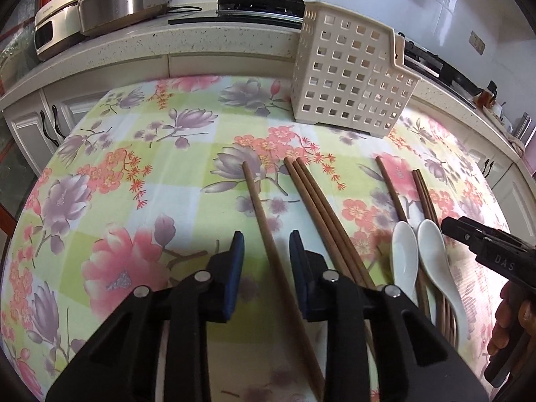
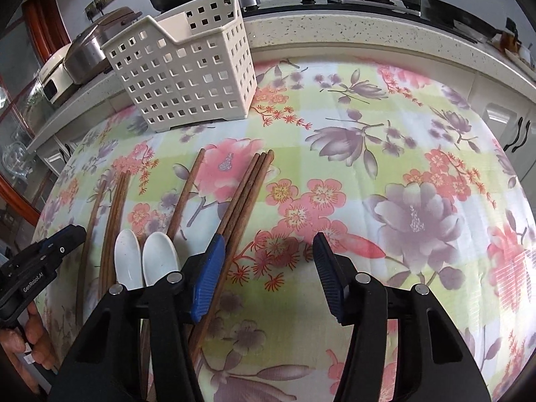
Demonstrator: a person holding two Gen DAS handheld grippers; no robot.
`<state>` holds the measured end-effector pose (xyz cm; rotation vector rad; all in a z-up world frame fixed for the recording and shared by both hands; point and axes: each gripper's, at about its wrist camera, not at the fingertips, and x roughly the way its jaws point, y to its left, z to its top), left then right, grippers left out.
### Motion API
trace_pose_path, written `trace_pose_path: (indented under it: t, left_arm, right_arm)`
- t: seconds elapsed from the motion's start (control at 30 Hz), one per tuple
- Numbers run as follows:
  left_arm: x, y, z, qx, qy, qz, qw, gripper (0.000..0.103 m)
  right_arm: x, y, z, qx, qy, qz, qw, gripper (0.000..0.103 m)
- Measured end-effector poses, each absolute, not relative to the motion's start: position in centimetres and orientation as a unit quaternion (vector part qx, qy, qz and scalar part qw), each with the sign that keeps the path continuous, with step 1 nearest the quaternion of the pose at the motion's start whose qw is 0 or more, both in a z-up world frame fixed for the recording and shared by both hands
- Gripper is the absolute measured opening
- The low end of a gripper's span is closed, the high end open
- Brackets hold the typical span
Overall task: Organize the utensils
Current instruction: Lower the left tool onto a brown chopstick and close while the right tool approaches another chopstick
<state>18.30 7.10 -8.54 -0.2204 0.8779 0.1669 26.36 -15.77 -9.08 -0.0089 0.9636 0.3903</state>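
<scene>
Starting from scratch here: every utensil lies on the floral tablecloth (image 1: 140, 154), and the perforated caddy (image 1: 351, 77) at the far edge looks empty, though its inside is mostly hidden. The left gripper (image 1: 266, 261) straddles a lone chopstick (image 1: 268, 234), jaws narrowed but not visibly pinching. The right gripper (image 2: 268, 268) stands apart over bare cloth beside a chopstick bundle (image 2: 241, 201). Two white spoons (image 2: 144, 261) wait between them. Everything remains to be loaded.
</scene>
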Motion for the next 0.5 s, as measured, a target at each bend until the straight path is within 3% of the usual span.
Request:
trace_pose_path:
  t: [0.17,0.23,0.5]
  left_arm:
    - [18.9,6.8,-9.0,-0.093,0.431,0.084,0.893,0.027]
    - [19.1,6.6,-9.1,-0.084,0.432,0.087,0.894,0.026]
    - [19.5,6.3,-9.3,-0.071,0.426,0.092,0.897,0.026]
  right_arm:
    - [26.5,-15.4,-9.1,-0.025,0.455,0.177,0.872,0.047]
    - [26.6,-15.3,-9.1,-0.036,0.454,0.17,0.874,0.039]
    - [26.7,-15.6,-8.4,-0.027,0.448,0.168,0.877,0.038]
